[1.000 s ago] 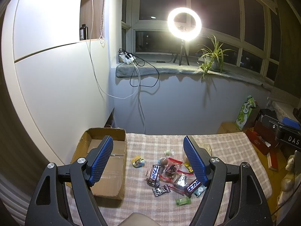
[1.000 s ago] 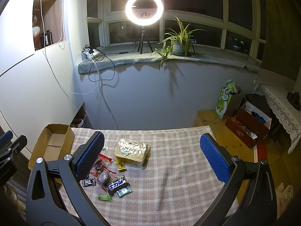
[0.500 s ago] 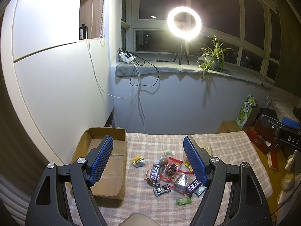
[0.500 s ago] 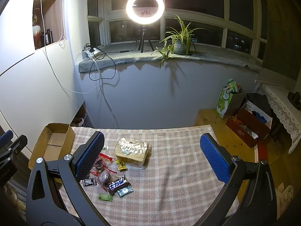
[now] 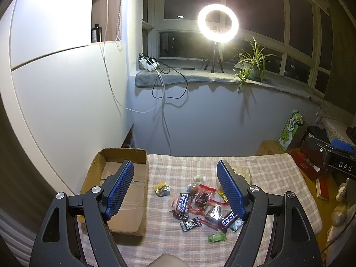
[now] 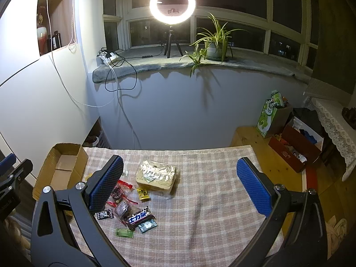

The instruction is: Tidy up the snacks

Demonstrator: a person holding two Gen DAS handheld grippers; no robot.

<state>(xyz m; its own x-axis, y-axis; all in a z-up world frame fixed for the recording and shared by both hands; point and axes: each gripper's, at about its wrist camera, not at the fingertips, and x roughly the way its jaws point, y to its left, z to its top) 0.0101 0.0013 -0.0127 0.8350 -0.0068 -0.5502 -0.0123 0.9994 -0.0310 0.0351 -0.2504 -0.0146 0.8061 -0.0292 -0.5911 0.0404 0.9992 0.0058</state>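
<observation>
While both the left gripper (image 5: 175,191) and right gripper (image 6: 180,187) hung wide apart and empty, nothing was yet sorted; next, seizing a snack (image 5: 183,202) for the cardboard box (image 5: 124,155) at nine o'clock.

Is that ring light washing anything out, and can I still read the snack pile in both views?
Left wrist view: ring light blooms at its rim, windows black, edges bent by fisheye; snack pile dim but legible on the tablecloth. Right wrist view: same glare, glint on the clear packet, wrappers readable, left finger hiding some.

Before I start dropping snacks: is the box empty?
Empty as far as visible: box is open-topped with bare cardboard floor; snacks lie on the tablecloth.
</observation>
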